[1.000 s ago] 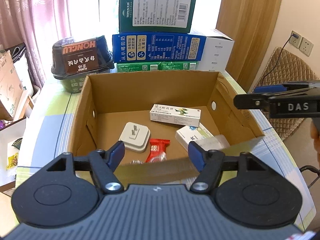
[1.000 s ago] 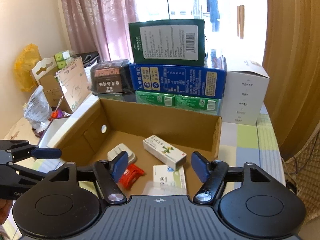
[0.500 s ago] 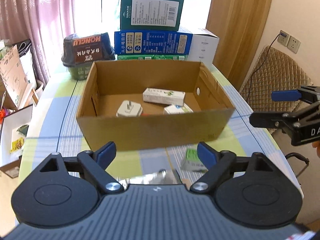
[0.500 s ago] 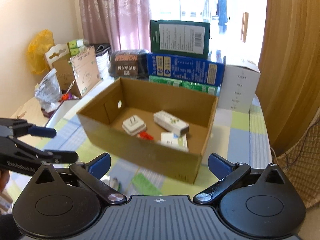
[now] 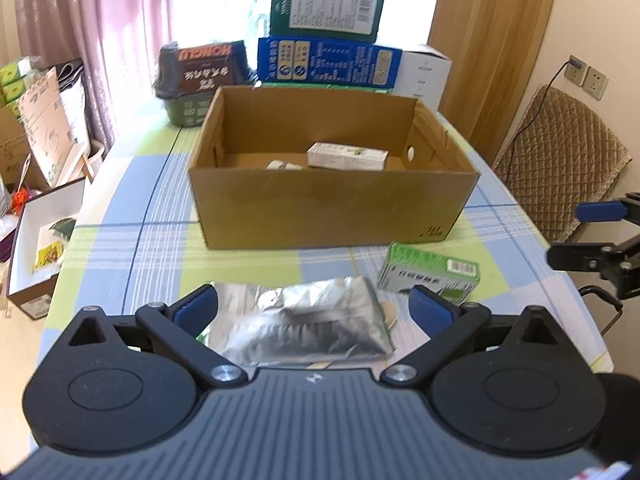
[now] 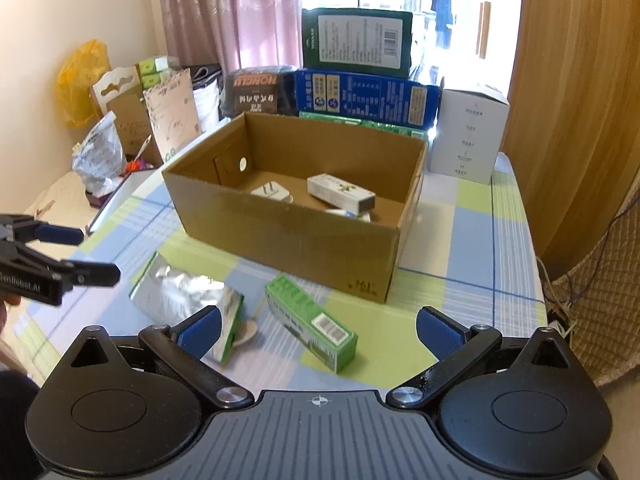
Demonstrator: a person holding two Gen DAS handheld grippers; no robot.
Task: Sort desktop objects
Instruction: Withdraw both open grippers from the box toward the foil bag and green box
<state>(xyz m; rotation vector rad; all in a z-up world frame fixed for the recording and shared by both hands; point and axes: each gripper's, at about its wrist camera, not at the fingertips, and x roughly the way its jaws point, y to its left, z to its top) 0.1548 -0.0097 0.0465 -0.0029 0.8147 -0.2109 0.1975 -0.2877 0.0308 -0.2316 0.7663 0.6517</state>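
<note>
In front of the cardboard box point(image 5: 332, 208), both grippers have drawn back; the left gripper point(image 5: 314, 306) and right gripper point(image 6: 318, 330) just opened wide, empty, over the foil pouch point(image 5: 308, 324) and green box point(image 6: 310, 322), seemingly next.

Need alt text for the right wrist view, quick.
Open right gripper hovers over a green box and foil pouch on the checked table. Behind them, a cardboard box holds small items; the left gripper is at left.
</note>
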